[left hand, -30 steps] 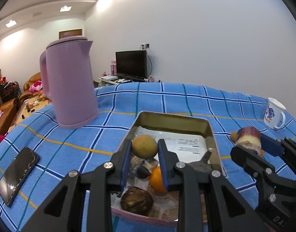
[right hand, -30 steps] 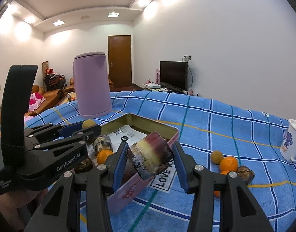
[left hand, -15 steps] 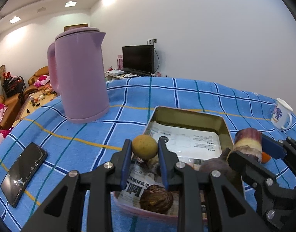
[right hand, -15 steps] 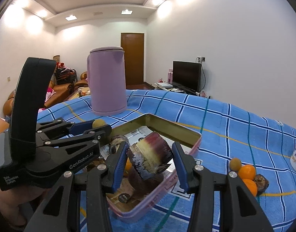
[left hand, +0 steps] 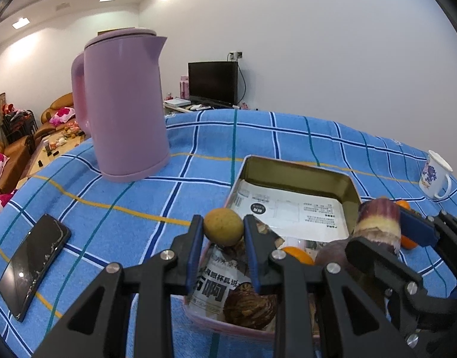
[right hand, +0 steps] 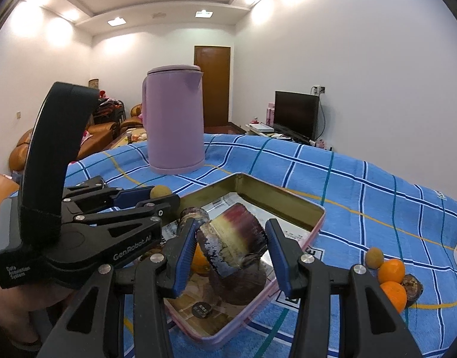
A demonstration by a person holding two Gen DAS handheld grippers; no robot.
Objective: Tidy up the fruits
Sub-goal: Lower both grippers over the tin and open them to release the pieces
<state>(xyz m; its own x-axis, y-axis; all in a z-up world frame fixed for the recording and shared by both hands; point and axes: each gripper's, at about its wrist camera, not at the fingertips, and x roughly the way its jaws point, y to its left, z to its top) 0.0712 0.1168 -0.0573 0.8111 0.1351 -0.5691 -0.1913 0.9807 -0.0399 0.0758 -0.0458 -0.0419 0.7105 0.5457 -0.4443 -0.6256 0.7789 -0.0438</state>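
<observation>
left gripper [left hand: 223, 231]: clenched on a small round yellow-brown fruit [left hand: 223, 226], held above the near left edge of the tin tray [left hand: 300, 169] | right gripper [right hand: 232, 246]: a purple sugarcane piece [right hand: 232, 244] is clamped, tilted, over the tray | tray: set on the blue-checked table [left hand: 139, 191]; an orange [left hand: 297, 253] and dark fruits are contained | loose oranges [right hand: 391, 271] are seen right of the tray
</observation>
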